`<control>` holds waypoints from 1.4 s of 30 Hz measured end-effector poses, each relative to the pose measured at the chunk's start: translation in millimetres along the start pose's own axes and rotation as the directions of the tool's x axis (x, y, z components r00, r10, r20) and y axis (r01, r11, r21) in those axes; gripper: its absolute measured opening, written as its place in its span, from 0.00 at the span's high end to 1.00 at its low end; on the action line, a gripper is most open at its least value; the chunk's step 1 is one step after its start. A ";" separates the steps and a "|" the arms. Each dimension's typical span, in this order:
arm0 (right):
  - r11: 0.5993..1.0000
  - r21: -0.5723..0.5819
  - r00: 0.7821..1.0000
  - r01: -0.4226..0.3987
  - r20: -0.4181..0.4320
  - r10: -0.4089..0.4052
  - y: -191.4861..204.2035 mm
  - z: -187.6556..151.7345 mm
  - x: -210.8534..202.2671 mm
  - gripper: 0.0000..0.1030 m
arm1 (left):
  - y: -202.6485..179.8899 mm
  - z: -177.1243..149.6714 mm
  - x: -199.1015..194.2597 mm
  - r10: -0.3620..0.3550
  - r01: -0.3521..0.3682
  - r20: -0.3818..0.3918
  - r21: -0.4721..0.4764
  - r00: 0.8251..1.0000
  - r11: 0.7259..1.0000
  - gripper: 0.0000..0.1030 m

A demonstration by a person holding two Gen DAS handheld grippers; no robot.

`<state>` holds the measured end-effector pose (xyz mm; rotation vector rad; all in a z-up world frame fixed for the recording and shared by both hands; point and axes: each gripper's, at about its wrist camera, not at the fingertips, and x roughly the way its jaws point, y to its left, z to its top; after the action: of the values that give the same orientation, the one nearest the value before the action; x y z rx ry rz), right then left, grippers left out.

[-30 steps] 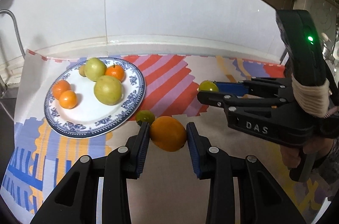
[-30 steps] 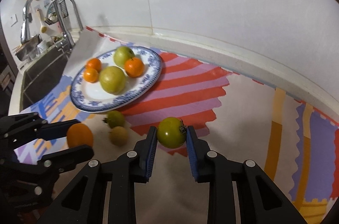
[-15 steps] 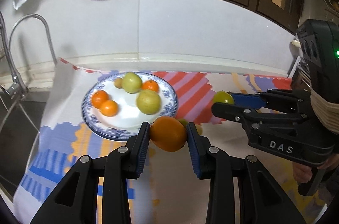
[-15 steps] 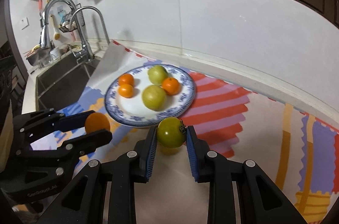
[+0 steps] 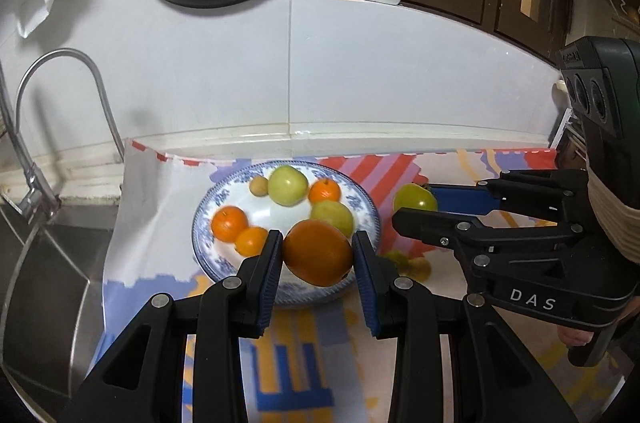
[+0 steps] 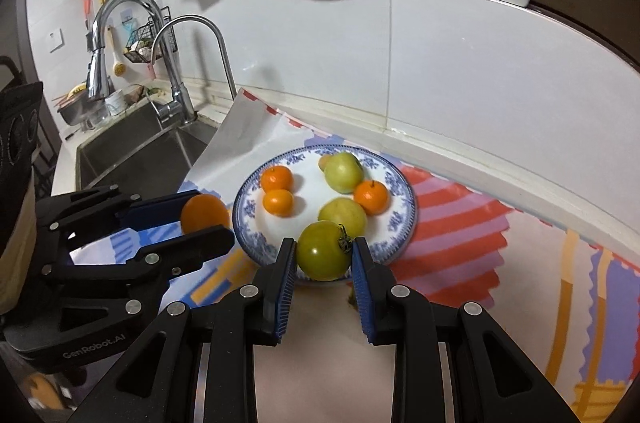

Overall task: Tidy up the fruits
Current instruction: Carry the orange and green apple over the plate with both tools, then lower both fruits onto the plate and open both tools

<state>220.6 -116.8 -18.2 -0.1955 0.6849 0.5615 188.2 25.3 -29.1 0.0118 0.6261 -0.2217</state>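
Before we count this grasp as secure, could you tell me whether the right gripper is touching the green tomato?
Touching. The right wrist view shows the right gripper with both blue pads pressed against the sides of the green tomato, no gap on either side.

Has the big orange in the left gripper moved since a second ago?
Yes. The orange, shut in the left gripper, was down on the mat near the plate; now it is lifted and overlaps the plate's near rim.

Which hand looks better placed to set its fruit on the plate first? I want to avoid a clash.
Right, probably: its green tomato overlaps the plate rim, while the left tool's orange sits beside the rim.
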 end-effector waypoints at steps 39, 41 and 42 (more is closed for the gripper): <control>1.000 0.002 0.990 -0.014 -0.139 0.014 -22.8 44.9 122.8 0.71 | 58.8 28.7 127.8 -0.031 0.042 -0.175 0.060 0.984 0.997 0.62; 1.000 -0.002 0.991 -0.012 -0.134 0.011 -22.2 45.1 120.9 0.69 | 59.1 28.4 125.1 -0.027 0.037 -0.170 0.059 0.985 0.998 0.62; 1.000 -0.002 0.991 -0.011 -0.131 0.011 -22.1 45.3 120.0 0.68 | 59.4 28.3 124.0 -0.023 0.032 -0.168 0.056 0.986 0.998 0.62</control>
<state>333.5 -68.4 -61.4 -0.2325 0.8137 0.5634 314.7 56.1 -81.7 0.0785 0.7873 -0.2674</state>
